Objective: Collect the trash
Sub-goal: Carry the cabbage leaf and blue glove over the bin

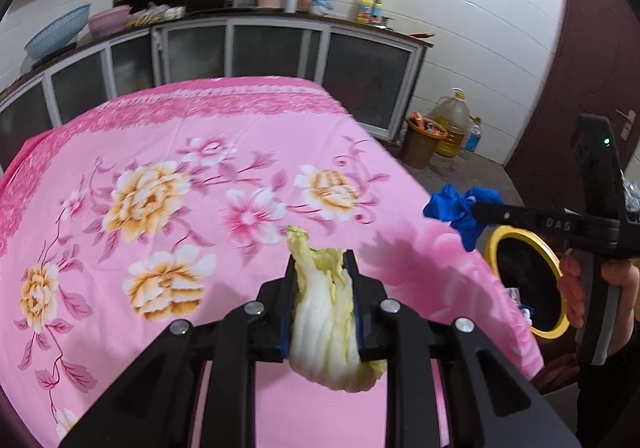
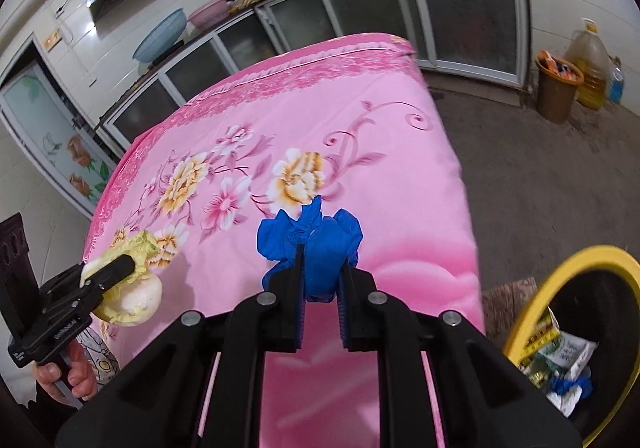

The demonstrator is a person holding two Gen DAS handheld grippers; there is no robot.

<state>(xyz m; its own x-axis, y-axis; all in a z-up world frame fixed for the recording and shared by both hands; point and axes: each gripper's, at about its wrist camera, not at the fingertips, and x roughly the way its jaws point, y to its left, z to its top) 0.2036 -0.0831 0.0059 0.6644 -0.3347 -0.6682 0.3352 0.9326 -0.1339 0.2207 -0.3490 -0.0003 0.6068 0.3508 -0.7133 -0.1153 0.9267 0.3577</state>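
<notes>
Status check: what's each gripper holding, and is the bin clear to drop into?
Left gripper shut on cabbage leaf. Right gripper shut on blue glove. Yellow-rimmed bin open beside table, trash already inside. Nothing blocking its mouth.

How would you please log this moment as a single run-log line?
left gripper: shut on cabbage leaf | right gripper: shut on blue glove | both above pink floral cloth | yellow-rimmed bin: right, holds trash
</notes>
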